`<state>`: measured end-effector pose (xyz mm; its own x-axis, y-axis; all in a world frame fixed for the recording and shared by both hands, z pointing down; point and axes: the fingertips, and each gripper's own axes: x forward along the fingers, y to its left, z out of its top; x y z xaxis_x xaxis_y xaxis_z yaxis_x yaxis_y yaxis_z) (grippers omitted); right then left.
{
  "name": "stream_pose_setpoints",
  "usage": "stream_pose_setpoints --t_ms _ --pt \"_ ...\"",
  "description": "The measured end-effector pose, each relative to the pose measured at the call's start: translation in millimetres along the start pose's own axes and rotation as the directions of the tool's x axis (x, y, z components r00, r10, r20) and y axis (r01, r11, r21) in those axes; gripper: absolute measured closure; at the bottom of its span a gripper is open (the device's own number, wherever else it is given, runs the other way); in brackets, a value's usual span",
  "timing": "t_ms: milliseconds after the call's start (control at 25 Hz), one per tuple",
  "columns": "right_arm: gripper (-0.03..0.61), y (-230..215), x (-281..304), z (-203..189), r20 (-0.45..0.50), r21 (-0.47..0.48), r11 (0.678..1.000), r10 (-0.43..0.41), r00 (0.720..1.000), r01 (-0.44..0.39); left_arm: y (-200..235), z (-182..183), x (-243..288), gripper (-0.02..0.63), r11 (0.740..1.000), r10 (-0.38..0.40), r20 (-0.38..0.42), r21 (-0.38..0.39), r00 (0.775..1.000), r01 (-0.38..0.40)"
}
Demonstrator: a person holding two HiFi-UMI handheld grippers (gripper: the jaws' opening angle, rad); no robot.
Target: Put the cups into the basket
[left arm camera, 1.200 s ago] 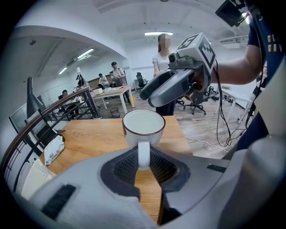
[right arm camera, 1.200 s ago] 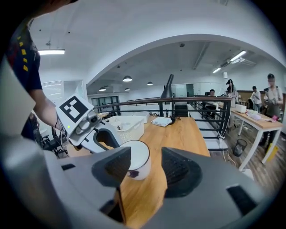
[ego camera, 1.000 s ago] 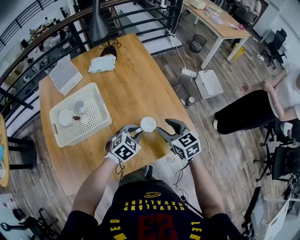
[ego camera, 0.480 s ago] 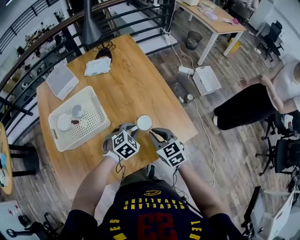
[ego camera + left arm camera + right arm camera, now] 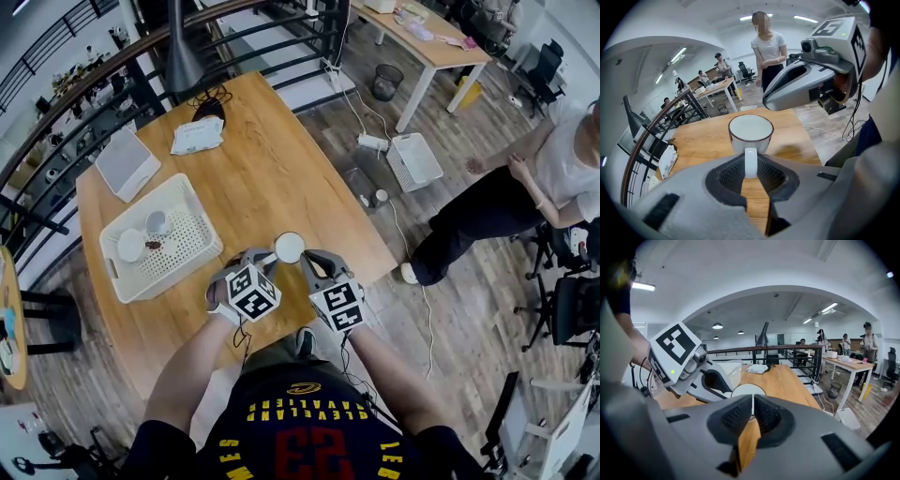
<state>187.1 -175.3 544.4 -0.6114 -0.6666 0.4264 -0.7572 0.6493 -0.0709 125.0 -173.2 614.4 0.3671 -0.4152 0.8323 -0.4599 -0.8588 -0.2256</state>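
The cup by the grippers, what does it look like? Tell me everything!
The cup is white with a thin dark rim, looks ceramic and is empty. It is upright near the front edge of the wooden table. Its loop handle points at the left gripper, whose fingers pinch the handle from both sides.

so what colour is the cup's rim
Dark brown on the white ceramic cup, clearest in the left gripper view.
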Motion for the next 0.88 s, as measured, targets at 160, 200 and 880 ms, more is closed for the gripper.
stream_pose_setpoints --t_ms 160,200,880 --pt "0.557 5 -5 2 0.033 0.013 1.000 0.007 0.999 -0.007 -1 -1 -4 0.541 1.000 0.007 -0.003 -0.009 1.000 -0.007" --pt "0.557 5 -6 2 0.038 0.017 1.000 0.008 0.999 -0.009 0 -2 -6 0.541 1.000 0.010 -0.006 -0.014 1.000 -0.010" --pt "0.557 41 10 -15 0.003 0.058 0.988 0.141 0.990 -0.141 38 -29 -94 0.541 0.935 0.143 0.135 -0.342 0.980 -0.090"
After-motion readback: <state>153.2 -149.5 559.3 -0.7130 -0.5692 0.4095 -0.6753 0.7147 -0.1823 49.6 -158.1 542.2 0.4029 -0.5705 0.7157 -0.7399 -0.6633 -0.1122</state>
